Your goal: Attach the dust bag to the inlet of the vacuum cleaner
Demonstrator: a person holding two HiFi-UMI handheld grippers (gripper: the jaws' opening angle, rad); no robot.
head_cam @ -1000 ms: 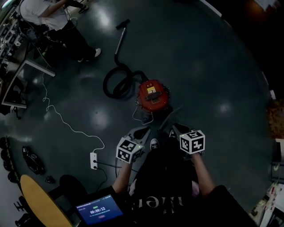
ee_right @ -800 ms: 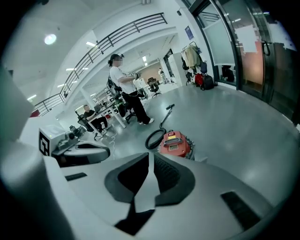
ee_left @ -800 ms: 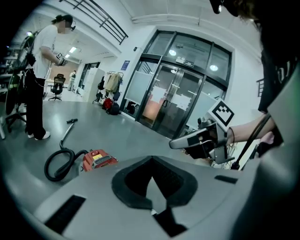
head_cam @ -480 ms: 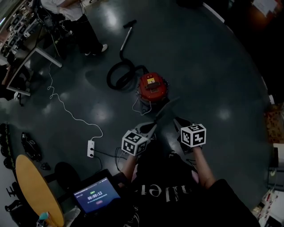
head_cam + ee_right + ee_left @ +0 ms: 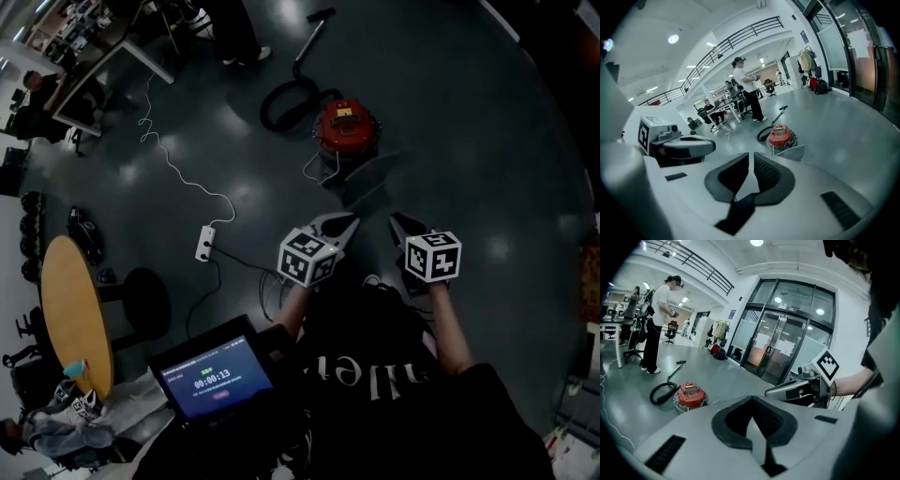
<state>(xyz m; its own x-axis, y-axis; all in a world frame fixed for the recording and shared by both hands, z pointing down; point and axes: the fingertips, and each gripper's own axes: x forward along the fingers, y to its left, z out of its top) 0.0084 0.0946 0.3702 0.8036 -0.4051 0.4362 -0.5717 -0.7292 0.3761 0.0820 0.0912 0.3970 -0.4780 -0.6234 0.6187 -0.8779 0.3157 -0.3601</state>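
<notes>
Jaws on the left hand-held gripper (image 5: 751, 401) are clenched, black pad against black pad, with nothing gripped. Those on the right hand-held gripper (image 5: 751, 159) stand all but together, a thin slit between the pads, and they too hold nothing. Both are carried side by side in front of the person's chest, slanting down toward the dark floor (image 5: 487, 141). Just ahead of their tips a flat grey piece, which looks like the dust bag (image 5: 372, 178), sits on the floor apart from both, right beside the red vacuum cleaner (image 5: 348, 129) on its near side. Beyond the cleaner its black hose (image 5: 284, 101) coils, with the wand (image 5: 311, 42) pointing away. Off to the left lie a white power strip (image 5: 204, 244) and a round wooden surface (image 5: 66, 300). A lit screen (image 5: 214, 375) shows low at the person's left.
</notes>
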